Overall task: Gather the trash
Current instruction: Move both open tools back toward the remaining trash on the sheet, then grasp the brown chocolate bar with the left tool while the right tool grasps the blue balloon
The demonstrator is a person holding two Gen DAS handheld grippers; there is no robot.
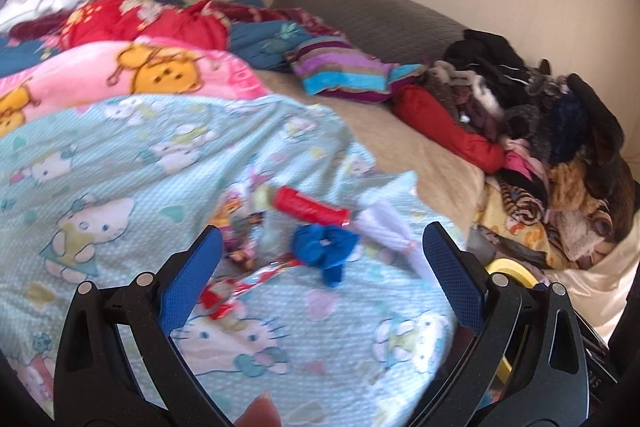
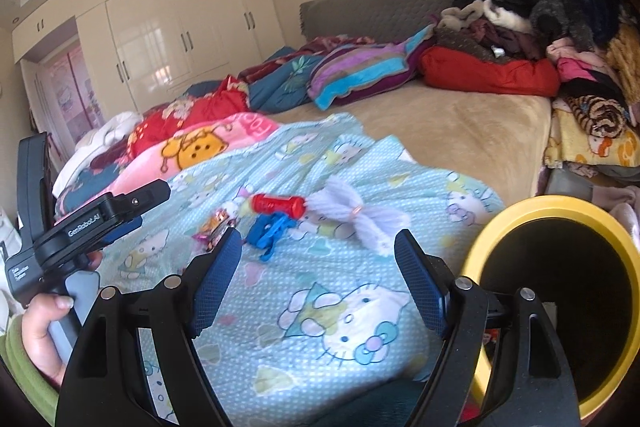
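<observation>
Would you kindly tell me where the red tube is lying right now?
In both views the red tube lies mid-frame on the Hello Kitty blanket, between the blue scrap and white yarn bundle.

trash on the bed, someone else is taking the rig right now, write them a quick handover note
Left gripper: open, empty, aimed at the trash.
Right gripper: open, empty, short of the pile.
Trash lies loose on the light blue blanket: red tube, blue scrap, white yarn bundle, shiny wrappers.
Yellow bin stands right of the blanket; contents hard to see.
Done: nothing gripped yet.
Left: pick each piece, drop in bin.
</observation>
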